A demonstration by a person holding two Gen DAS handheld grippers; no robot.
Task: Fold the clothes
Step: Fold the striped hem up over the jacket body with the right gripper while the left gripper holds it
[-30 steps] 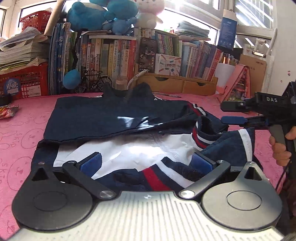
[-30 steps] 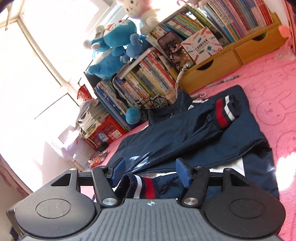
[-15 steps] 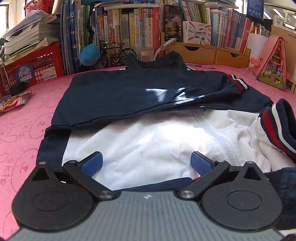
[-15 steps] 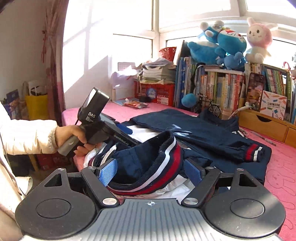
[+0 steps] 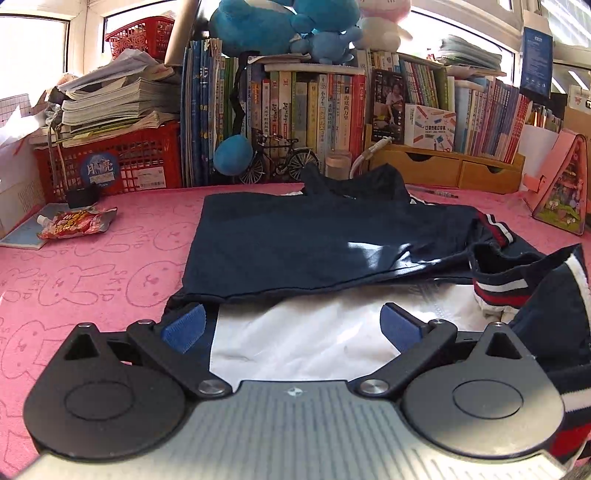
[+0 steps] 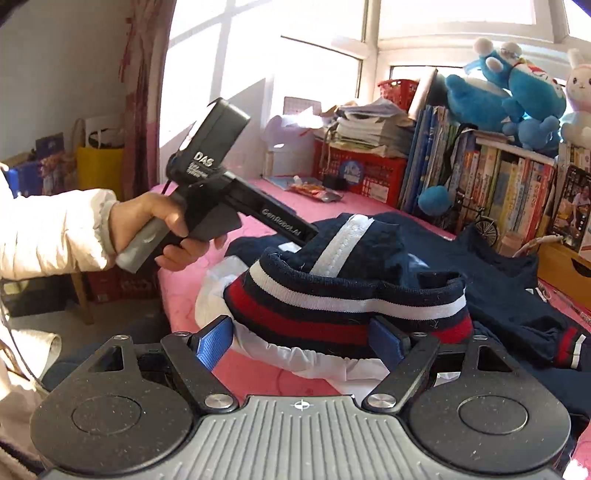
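Observation:
A navy jacket (image 5: 314,243) with a white lining (image 5: 317,332) lies partly folded on the pink rabbit-print cover (image 5: 92,266). My left gripper (image 5: 291,325) is open just above the lining, with nothing between its pads. In the right wrist view a hand in a white sleeve holds the left gripper's body (image 6: 221,192), and its fingers are hidden behind the bunched cloth. My right gripper (image 6: 301,339) has its jaws opening around the jacket's red-and-white striped hem (image 6: 332,299). The hem sits loosely between them and the left pad (image 6: 216,341) stands apart from it.
Books (image 5: 314,110), a red basket (image 5: 122,166) under a paper stack, plush toys (image 5: 280,26) and wooden drawers (image 5: 443,170) line the far edge. A snack pouch (image 5: 74,223) lies far left, a pink toy house (image 5: 561,192) far right. The cover's near left edge (image 6: 177,284) drops off.
The right view has rolled level and its jaws have widened around the striped hem. The left gripper has drawn back over the lining and stays open.

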